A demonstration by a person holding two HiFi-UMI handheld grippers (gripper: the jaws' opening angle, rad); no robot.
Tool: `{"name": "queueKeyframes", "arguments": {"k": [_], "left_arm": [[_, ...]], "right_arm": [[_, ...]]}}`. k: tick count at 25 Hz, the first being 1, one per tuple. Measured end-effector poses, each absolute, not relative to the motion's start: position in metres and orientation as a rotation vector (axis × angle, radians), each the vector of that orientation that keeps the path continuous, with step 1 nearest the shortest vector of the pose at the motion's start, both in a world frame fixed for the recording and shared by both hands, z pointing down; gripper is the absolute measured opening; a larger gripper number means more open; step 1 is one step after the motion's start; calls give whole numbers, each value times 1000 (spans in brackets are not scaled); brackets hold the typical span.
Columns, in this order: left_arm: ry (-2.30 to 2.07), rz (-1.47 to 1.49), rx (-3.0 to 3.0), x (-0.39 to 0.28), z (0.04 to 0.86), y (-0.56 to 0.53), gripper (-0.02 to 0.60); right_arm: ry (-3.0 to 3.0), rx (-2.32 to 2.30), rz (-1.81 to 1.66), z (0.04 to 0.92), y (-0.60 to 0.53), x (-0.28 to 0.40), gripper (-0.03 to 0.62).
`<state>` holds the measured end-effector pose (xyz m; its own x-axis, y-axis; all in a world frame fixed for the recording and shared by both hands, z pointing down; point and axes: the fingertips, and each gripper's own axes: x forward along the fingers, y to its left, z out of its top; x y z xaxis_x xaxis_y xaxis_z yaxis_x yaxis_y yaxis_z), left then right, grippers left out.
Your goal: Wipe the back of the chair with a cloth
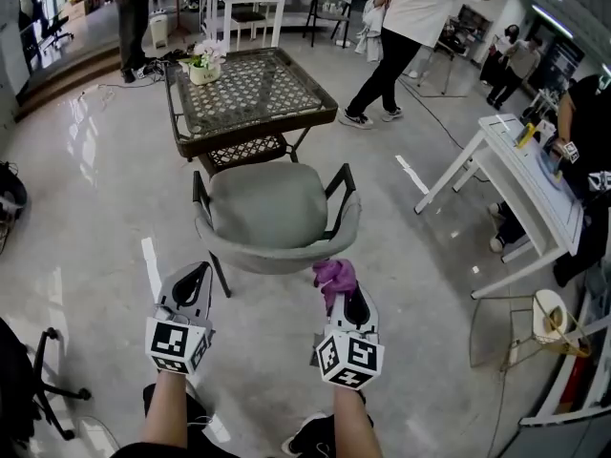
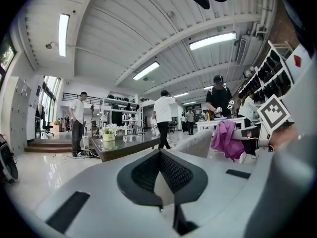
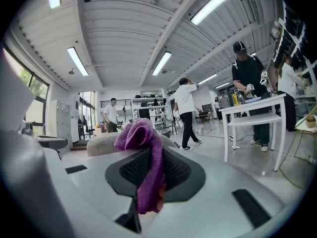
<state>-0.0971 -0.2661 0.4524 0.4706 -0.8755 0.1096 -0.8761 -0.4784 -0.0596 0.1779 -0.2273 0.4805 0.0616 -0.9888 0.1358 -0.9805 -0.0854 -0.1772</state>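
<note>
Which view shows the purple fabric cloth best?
The right gripper view: the purple fabric cloth sits close-up, pinched in the right gripper. The head view shows its bunched top; the left gripper view, a small glimpse.

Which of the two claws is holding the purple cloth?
The right claw: its jaws are shut on the purple cloth. The left claw is shut with nothing between its jaws.
</note>
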Motion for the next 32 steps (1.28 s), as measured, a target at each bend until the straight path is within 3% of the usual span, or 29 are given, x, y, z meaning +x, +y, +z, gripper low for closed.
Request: {"name": "queueKeyframes", "arguments": {"k": [32], "left_arm": [[-1558,157,2764,-112,136,-215,9]], "right_arm": [[2116,-2242,-281,169,-164,154,78]]}}
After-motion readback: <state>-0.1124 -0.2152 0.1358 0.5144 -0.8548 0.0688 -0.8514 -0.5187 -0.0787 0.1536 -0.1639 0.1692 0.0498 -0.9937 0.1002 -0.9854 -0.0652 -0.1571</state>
